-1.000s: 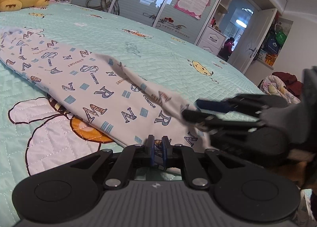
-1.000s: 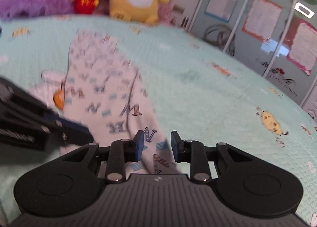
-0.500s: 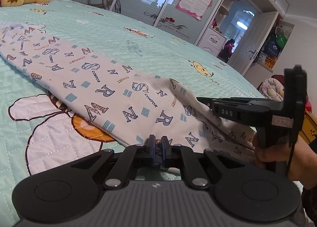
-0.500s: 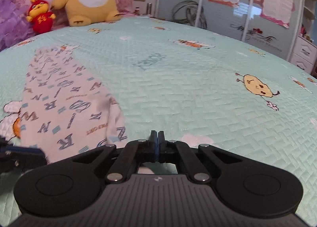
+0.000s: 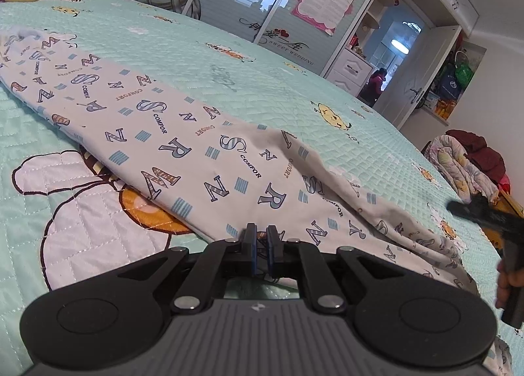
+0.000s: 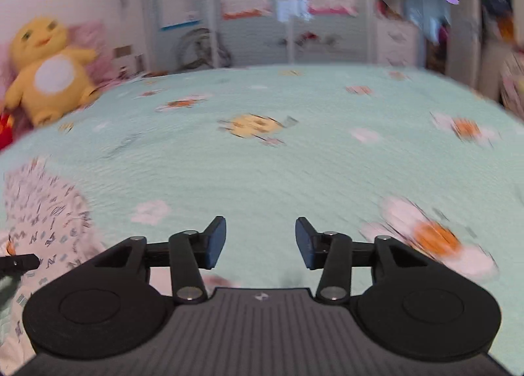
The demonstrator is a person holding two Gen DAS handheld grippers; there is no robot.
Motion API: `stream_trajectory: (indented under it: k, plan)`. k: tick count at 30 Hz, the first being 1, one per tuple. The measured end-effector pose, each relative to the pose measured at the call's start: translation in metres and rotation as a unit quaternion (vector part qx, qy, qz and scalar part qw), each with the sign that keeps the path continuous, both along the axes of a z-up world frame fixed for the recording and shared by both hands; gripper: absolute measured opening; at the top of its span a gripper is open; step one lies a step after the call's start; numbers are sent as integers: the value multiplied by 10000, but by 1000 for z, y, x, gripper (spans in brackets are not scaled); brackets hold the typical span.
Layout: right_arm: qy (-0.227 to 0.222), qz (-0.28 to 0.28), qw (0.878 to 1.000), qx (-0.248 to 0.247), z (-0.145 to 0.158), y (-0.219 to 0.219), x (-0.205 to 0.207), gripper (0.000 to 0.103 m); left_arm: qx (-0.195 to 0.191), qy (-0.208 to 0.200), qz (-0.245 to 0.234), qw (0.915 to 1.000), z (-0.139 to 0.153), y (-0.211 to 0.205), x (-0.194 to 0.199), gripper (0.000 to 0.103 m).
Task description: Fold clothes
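Left gripper (image 5: 261,245) jaws pinch the letter-print garment (image 5: 183,153) on the bed (image 5: 262,87); right gripper (image 6: 260,241) jaws spread.

A mint-green quilted bedspread (image 5: 255,87) with cartoon prints is covering the bed. A yellow plush toy (image 6: 49,71) is sitting at the far left. Sliding wardrobe doors (image 5: 262,5) carrying posters are lining the far wall. At the far right, a white door (image 5: 422,71) is standing open and a ceiling lamp (image 5: 401,44) is glowing beyond it.
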State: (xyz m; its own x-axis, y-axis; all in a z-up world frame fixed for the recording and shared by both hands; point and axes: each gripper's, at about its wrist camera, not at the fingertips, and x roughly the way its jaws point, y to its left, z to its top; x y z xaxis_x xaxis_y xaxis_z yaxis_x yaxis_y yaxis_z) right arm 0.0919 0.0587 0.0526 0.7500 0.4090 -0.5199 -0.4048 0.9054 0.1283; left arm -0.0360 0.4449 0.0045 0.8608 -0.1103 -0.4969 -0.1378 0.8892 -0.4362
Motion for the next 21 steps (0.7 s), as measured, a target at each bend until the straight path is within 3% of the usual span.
stream_trajectory:
  k: [4, 10, 12, 13, 18, 19, 21]
  plan:
    - [437, -27, 9989, 180, -13, -30, 4, 63, -6, -8, 0, 10000, -1, 1, 0, 9]
    - [1059, 498, 9905, 717, -39, -27, 20, 63, -50, -17, -9, 10000, -2, 3, 1, 9]
    - [1032, 573, 9908, 659, -40, -21, 17, 43, -79, -20, -11, 10000, -2, 4, 1, 9]
    - [985, 454, 9922, 621, -40, -22, 16, 17, -97, -21, -12, 10000, -3, 4, 1, 9]
    - [750, -141, 9962, 428, -39, -27, 13, 14, -177, -28, -17, 9998, -3, 6, 0, 9]
    - [702, -259, 9964, 389, -38, -28, 12, 0, -186, -28, -18, 9998, -3, 6, 0, 9]
    - [607, -497, 9964, 311, -38, -30, 11, 0, -213, -29, -21, 9998, -4, 8, -1, 9]
